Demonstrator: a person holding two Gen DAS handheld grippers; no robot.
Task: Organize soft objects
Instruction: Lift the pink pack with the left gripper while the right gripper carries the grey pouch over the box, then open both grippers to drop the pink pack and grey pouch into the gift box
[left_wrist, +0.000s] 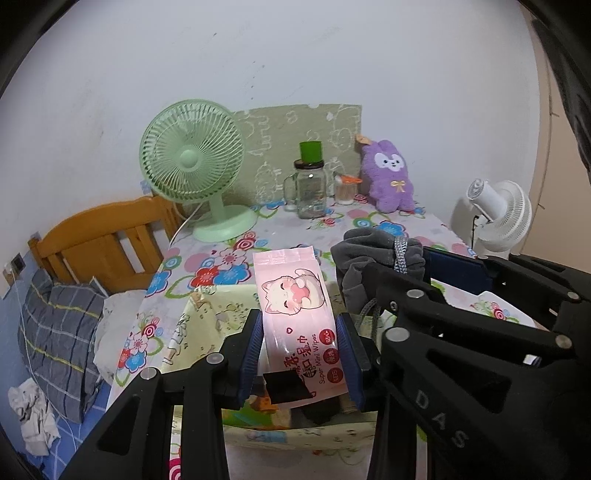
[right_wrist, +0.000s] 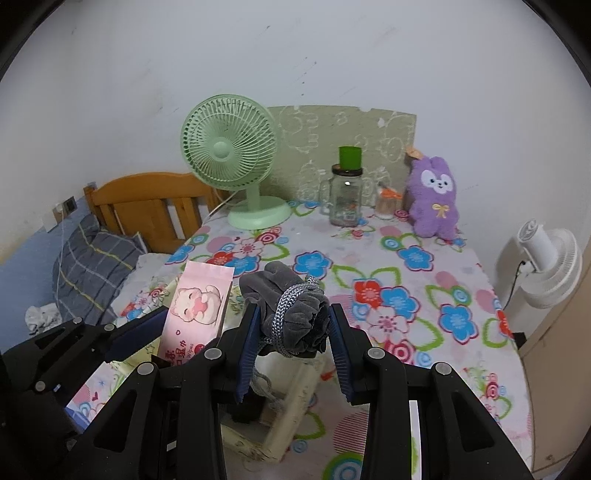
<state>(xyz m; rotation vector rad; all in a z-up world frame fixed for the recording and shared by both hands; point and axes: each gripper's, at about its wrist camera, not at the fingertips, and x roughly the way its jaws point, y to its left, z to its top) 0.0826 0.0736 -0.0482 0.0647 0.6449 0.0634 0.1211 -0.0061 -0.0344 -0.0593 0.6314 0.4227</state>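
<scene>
My left gripper (left_wrist: 301, 341) is shut on a pink pack of mini wipes (left_wrist: 295, 299) with a cat picture, held above a pale fabric storage box (left_wrist: 210, 310). The pack also shows in the right wrist view (right_wrist: 197, 306). My right gripper (right_wrist: 293, 326) is shut on a grey velvet drawstring pouch (right_wrist: 291, 299) with a silver cord, held above the same box (right_wrist: 295, 391). The pouch shows at the right in the left wrist view (left_wrist: 373, 254). A purple plush rabbit (right_wrist: 436, 199) stands at the back of the table.
The table has a flowered cloth (right_wrist: 399, 295). At its back stand a green desk fan (right_wrist: 236, 158), a glass jar with a green cup on top (right_wrist: 345, 192) and a small jar (right_wrist: 386, 203). A white fan (right_wrist: 543, 266) stands right; a bed with a wooden headboard (right_wrist: 147, 206) lies left.
</scene>
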